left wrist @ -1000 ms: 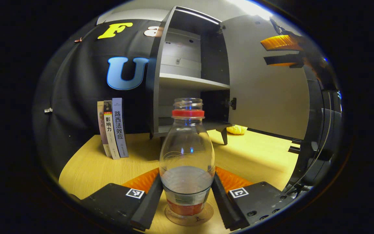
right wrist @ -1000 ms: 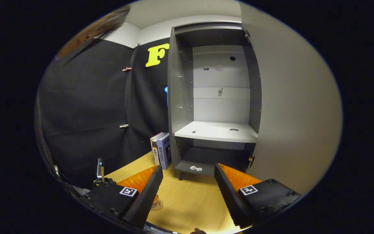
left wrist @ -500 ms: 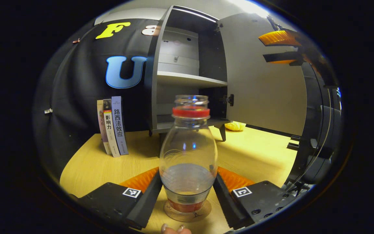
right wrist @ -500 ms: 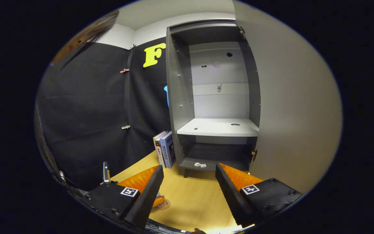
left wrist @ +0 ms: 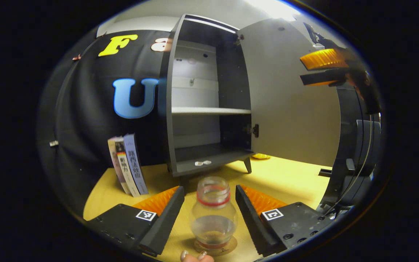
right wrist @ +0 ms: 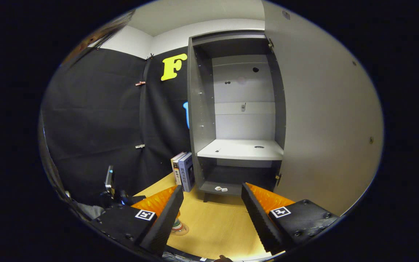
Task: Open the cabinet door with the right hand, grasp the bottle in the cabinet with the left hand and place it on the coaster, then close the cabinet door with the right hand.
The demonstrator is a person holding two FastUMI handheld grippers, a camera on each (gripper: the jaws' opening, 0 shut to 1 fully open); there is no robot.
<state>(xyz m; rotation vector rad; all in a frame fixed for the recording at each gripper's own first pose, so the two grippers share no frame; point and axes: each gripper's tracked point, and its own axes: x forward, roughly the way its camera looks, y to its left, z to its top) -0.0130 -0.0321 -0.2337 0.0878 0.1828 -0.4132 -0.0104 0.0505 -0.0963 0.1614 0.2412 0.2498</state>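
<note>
In the left gripper view we see the bottle [left wrist: 213, 213] upright on the coaster [left wrist: 215, 246] at 6 o'clock, between the spread fingers of our left gripper [left wrist: 209, 214], which now touch nothing; a second ago they pressed its sides. Our camera has since risen and drawn back, so the bottle looks smaller and lower. The cabinet [left wrist: 206, 105] stands at 12 o'clock, its door [left wrist: 289, 98] swung wide, books [left wrist: 127, 165] at 9 o'clock. In the right gripper view our right gripper [right wrist: 211, 214] stays wide open and empty before the door [right wrist: 322, 120], little changed.
</note>
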